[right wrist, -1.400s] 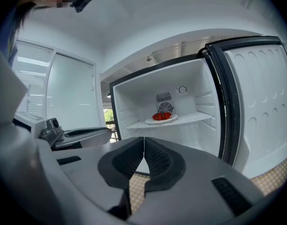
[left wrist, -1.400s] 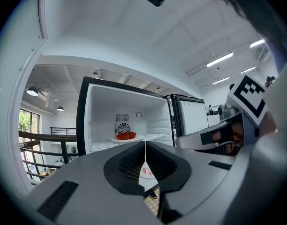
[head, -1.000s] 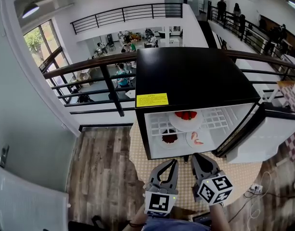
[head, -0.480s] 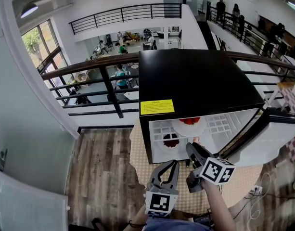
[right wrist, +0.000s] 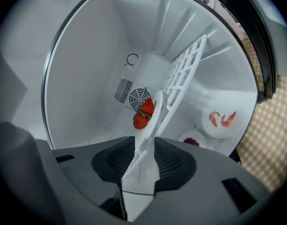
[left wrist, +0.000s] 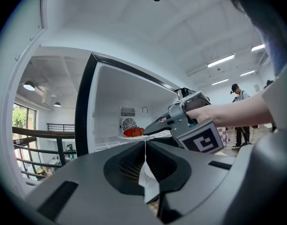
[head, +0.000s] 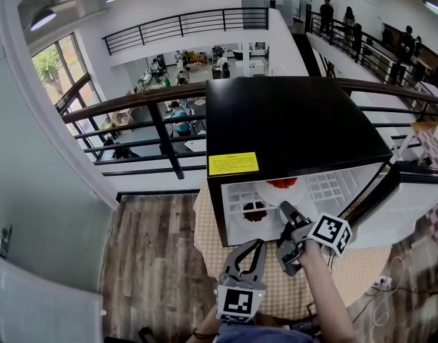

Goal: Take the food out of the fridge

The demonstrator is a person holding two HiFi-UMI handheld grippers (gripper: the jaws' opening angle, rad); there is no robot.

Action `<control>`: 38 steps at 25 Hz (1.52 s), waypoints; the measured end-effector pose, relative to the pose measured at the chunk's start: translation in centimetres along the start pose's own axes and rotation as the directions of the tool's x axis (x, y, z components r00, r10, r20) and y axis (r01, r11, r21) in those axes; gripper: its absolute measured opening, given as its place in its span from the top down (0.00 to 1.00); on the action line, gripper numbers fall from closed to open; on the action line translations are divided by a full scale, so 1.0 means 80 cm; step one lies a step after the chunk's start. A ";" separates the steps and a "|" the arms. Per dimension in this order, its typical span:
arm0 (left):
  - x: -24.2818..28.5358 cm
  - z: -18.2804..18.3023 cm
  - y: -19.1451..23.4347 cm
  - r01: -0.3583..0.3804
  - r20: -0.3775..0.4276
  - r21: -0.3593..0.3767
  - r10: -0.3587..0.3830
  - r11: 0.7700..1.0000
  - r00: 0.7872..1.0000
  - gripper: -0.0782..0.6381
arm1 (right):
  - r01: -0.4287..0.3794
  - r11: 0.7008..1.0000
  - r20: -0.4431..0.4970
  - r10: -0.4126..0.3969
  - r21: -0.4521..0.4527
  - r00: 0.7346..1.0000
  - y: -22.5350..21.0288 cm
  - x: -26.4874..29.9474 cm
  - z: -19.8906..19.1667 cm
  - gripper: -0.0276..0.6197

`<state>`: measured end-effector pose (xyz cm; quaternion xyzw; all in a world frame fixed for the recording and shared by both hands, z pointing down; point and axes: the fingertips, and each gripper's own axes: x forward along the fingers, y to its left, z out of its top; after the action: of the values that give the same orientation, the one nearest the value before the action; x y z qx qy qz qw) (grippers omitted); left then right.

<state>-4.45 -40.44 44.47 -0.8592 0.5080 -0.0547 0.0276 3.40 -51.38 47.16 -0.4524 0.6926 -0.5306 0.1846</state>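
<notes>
Frame centre: right gripper [right wrist: 143,146], jaws opening, straddles the rim of the round white plate of red strawberries [right wrist: 148,126]. The left gripper [left wrist: 145,142] is closed and empty. Suggest seating the rim deeper, clamping, then withdrawing level.

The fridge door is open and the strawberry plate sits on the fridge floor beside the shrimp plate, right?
Not on the floor: the strawberry plate sits on the white wire shelf, above the shrimp plate on the fridge floor. The right gripper view shows it; the door is open.
</notes>
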 end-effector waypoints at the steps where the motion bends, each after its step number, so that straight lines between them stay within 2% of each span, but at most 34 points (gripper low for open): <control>1: 0.000 0.000 0.000 -0.001 0.000 0.000 0.001 1.000 1.000 0.87 | 0.004 0.999 0.002 -0.004 0.033 1.000 -0.003 0.001 0.001 0.75; 6: -0.002 -0.005 0.001 -0.005 -0.011 0.000 0.005 1.000 1.000 0.87 | 0.004 0.991 0.002 -0.004 0.131 1.000 -0.012 0.002 0.001 0.81; 9: -0.003 -0.005 -0.002 0.001 -0.015 0.012 -0.001 1.000 1.000 0.87 | -0.008 0.988 0.007 0.007 0.155 1.000 -0.010 -0.001 0.003 0.83; 11: -0.003 -0.002 -0.004 0.004 -0.009 0.012 -0.004 1.000 1.000 0.87 | -0.018 0.985 0.017 0.016 0.169 1.000 -0.006 -0.004 0.005 0.89; 13: -0.004 -0.001 -0.006 0.006 -0.011 0.011 -0.006 1.000 1.000 0.87 | -0.024 0.983 0.017 0.021 0.183 1.000 -0.005 -0.007 0.003 0.90; 24: -0.010 0.000 -0.009 0.009 -0.016 0.016 -0.008 1.000 1.000 0.87 | -0.054 0.982 0.022 0.050 0.183 0.998 -0.006 -0.025 -0.004 0.90; 28: -0.010 -0.002 -0.008 0.005 -0.023 0.014 -0.005 1.000 1.000 0.87 | -0.068 0.975 0.019 0.066 0.213 0.998 -0.009 -0.018 -0.004 0.81; 38: -0.016 -0.010 -0.001 -0.015 -0.048 0.018 0.016 1.000 0.999 0.87 | -0.059 0.975 0.020 0.056 0.216 0.998 -0.012 0.003 0.000 0.81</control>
<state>-5.13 -39.25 45.15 -0.8533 0.5148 -0.0795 0.0235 3.70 -51.62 48.11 -0.4131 0.6424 -0.5940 0.2528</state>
